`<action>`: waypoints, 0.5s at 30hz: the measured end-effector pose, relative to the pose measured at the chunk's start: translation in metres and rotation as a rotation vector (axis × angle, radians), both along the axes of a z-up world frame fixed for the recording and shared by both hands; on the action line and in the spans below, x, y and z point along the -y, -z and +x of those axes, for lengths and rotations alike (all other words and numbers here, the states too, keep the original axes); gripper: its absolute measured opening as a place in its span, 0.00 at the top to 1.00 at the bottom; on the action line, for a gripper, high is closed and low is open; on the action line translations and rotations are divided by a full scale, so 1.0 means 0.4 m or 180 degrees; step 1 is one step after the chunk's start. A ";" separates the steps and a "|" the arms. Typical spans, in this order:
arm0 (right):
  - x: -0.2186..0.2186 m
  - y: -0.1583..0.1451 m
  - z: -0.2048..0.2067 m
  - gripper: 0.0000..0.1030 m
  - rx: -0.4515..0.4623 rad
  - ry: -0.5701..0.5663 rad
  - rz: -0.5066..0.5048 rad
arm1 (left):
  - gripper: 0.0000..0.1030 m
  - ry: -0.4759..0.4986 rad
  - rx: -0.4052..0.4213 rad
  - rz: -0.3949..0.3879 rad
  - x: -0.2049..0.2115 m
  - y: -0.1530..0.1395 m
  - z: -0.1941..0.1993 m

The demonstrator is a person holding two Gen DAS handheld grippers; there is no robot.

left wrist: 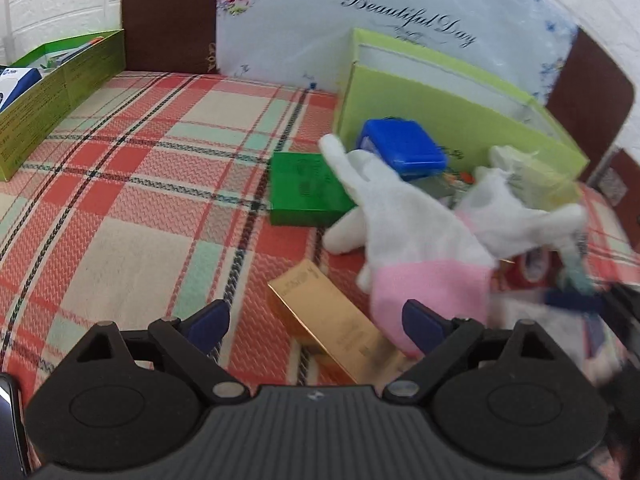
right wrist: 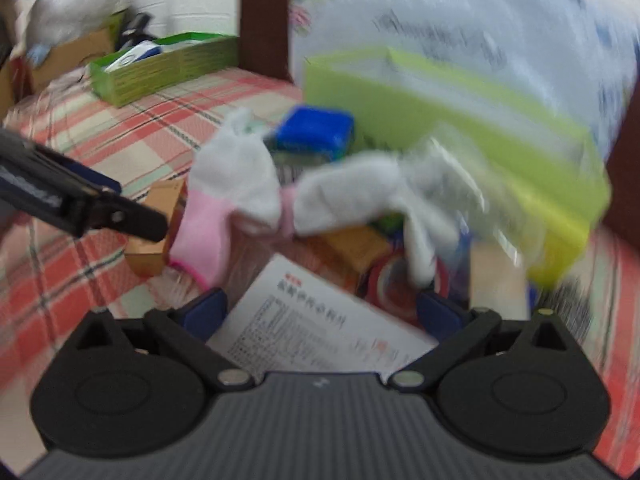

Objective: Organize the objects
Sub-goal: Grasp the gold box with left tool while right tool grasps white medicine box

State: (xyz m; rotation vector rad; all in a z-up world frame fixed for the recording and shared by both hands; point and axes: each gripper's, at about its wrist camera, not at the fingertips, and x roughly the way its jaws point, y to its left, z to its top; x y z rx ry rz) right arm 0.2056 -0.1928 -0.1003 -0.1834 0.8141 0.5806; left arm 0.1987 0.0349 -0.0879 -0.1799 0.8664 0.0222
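Observation:
A pile of objects lies on the plaid cloth point(left wrist: 140, 184). White gloves with pink cuffs point(left wrist: 408, 232) lie over it, also in the right wrist view point(right wrist: 240, 184). A gold box point(left wrist: 336, 320) lies between my left gripper's point(left wrist: 320, 322) open fingers, its far end beyond the tips. A green box point(left wrist: 304, 188) and a blue case point(left wrist: 404, 148) lie beyond. My right gripper point(right wrist: 322, 314) is open over a white printed box point(right wrist: 316, 328). The left gripper shows as a dark arm point(right wrist: 80, 196) at the left of the right wrist view.
A large lime-green box point(left wrist: 460, 120) stands behind the pile. A long green box point(left wrist: 52, 92) with items sits at the far left. A red tape roll point(right wrist: 396, 284) and an orange box point(right wrist: 352, 252) lie in the pile. A wooden headboard point(left wrist: 168, 16) and pillow point(left wrist: 400, 20) stand behind.

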 end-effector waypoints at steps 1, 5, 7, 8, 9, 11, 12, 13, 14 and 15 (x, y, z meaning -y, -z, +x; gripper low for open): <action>0.004 0.000 -0.036 0.00 -0.0012 0.0014 0.0077 | 0.07 -0.0047 -0.0027 0.0007 0.000 0.013 0.007; -0.015 0.009 -0.201 0.00 0.0023 -0.0074 0.0210 | 0.11 -0.0069 0.0107 0.0161 0.016 0.027 -0.015; -0.036 0.014 -0.250 0.00 0.0117 -0.0152 0.0139 | 0.29 0.0070 0.0148 0.0201 0.013 0.019 -0.047; -0.045 0.013 -0.266 0.00 0.0173 -0.0184 0.0079 | 0.50 0.0183 0.0144 0.0174 0.005 0.013 -0.064; -0.050 0.011 -0.274 0.00 0.0196 -0.0189 0.0044 | 0.68 0.0273 0.0110 0.0138 -0.006 0.009 -0.079; -0.045 0.003 -0.281 0.00 0.0158 -0.0179 0.0131 | 0.69 0.0281 0.0028 0.0057 -0.037 0.005 -0.110; -0.037 -0.001 -0.286 0.00 0.0122 -0.0169 0.0189 | 0.69 0.0255 -0.0010 0.0007 -0.050 0.002 -0.123; -0.034 -0.009 -0.300 0.00 0.0105 -0.0191 0.0228 | 0.66 0.0223 -0.0013 -0.0013 -0.056 -0.001 -0.135; -0.028 -0.014 -0.314 0.00 0.0124 -0.0222 0.0221 | 0.57 0.0181 0.0025 -0.0004 -0.056 -0.004 -0.141; -0.030 -0.018 -0.328 0.00 0.0139 -0.0225 0.0163 | 0.47 0.0132 0.0065 0.0039 -0.051 -0.007 -0.141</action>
